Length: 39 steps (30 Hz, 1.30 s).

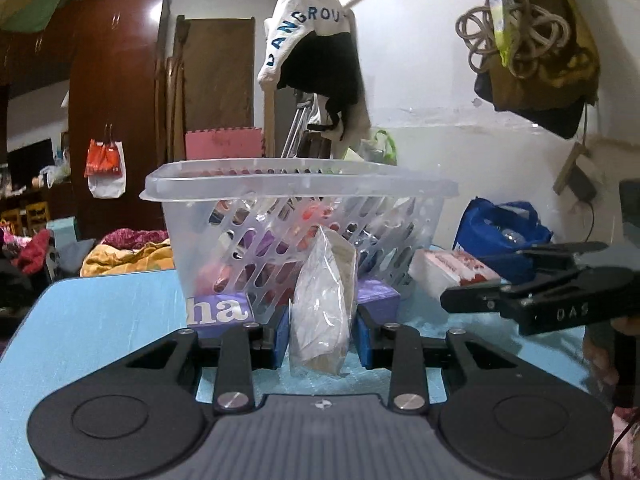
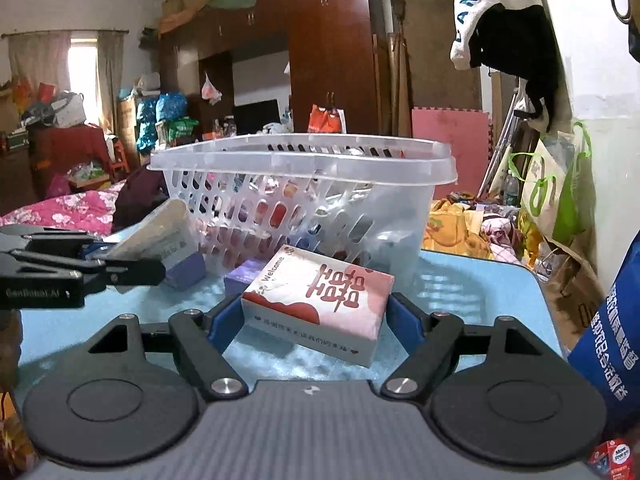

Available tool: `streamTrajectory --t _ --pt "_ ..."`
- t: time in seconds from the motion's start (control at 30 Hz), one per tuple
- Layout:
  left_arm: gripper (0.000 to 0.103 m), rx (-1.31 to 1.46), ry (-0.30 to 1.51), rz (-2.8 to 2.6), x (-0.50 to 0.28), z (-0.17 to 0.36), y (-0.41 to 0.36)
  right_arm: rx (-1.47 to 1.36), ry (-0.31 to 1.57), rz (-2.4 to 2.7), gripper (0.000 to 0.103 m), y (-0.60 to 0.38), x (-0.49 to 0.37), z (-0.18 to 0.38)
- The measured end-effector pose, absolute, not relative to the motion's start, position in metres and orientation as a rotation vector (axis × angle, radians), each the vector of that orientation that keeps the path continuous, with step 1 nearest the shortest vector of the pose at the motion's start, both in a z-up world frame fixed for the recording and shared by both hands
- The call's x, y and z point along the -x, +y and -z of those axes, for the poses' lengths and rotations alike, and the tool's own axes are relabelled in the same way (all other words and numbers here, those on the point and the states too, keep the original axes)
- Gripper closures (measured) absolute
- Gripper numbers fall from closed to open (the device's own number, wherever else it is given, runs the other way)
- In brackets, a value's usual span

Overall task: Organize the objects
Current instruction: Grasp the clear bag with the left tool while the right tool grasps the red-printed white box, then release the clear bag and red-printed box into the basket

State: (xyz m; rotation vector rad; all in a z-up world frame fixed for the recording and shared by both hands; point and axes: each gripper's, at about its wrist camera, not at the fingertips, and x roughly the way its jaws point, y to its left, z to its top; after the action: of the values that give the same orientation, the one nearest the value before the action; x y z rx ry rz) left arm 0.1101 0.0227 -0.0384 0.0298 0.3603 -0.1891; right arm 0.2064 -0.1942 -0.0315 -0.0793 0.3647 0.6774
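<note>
Left gripper [image 1: 322, 334]: jaws pinching a clear plastic pouch [image 1: 324, 300] of pale contents, blue pads [image 1: 280, 336] pressed against both its sides. Pouch upright, long axis near vertical, top leaning slightly toward the basket [image 1: 304, 184]; lower end close over the blue table [image 1: 100, 320], contact not determinable. Seen from the right wrist view, same pouch [image 2: 160, 232] tilted, top pointing up and toward the basket wall.

Centre: translucent slotted basket already holding several items, kinds not legible through the slots. Purple boxes [image 1: 218, 312] lying on the table against its near wall.

Right gripper [image 2: 316, 316]: jaws spread around a pink and white tissue box [image 2: 320, 300], one blue pad beside each short end, grip not confirmed; right pad close or touching, left pad seemingly apart. Box resting flat on the table just in front of the basket, long axis running across between the jaws, slightly skewed, printed top face up.

Assessment of step in hand: pouch secured, ready for lifting over the rim. Recommended: raise well clear of the rim before moving forward, since the bag is soft and its hanging lower end could catch on the lip. Keep upright, release low inside an open spot. For the box: square up the jaws to the short ends before closing, to avoid twisting.
</note>
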Motion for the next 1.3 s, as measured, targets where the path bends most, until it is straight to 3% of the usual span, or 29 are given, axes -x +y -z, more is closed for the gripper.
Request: streamTrajectory --t 0.37,0.53,0.7,0.87,0.97,1.0,1.17,1.3 --pt "0.065 0.020 0.224 0.263 -0.082 0.027 0.036 -0.104 0.203 -0.768 0.023 -0.222 -0.184 0.023" --pt "0.065 0.048 0.164 0.309 -0.079 -0.009 0.038 -0.105 0.145 -0.809 0.023 -0.219 -0.180 -0.019" --pt "0.065 0.075 0.178 0.252 -0.129 -0.067 0.045 0.047 0.115 -0.735 0.023 -0.180 -0.211 -0.077" --pt "0.064 0.109 0.351 0.184 -0.209 -0.082 0.049 0.104 0.264 -0.696 0.023 -0.137 -0.284 -0.091" --pt "0.046 0.129 0.396 0.130 -0.233 -0.079 0.052 0.138 0.281 -0.661 0.021 -0.123 -0.303 -0.085" --pt "0.029 0.132 0.404 0.128 -0.238 -0.079 0.053 0.142 0.297 -0.657 0.020 -0.120 -0.308 -0.083" --pt "0.026 0.109 0.399 0.112 -0.224 -0.075 0.056 0.112 0.275 -0.626 0.000 -0.132 -0.296 -0.081" --pt "0.017 0.058 0.342 0.109 -0.167 -0.069 0.058 0.053 0.288 -0.673 0.000 -0.158 -0.265 -0.082"
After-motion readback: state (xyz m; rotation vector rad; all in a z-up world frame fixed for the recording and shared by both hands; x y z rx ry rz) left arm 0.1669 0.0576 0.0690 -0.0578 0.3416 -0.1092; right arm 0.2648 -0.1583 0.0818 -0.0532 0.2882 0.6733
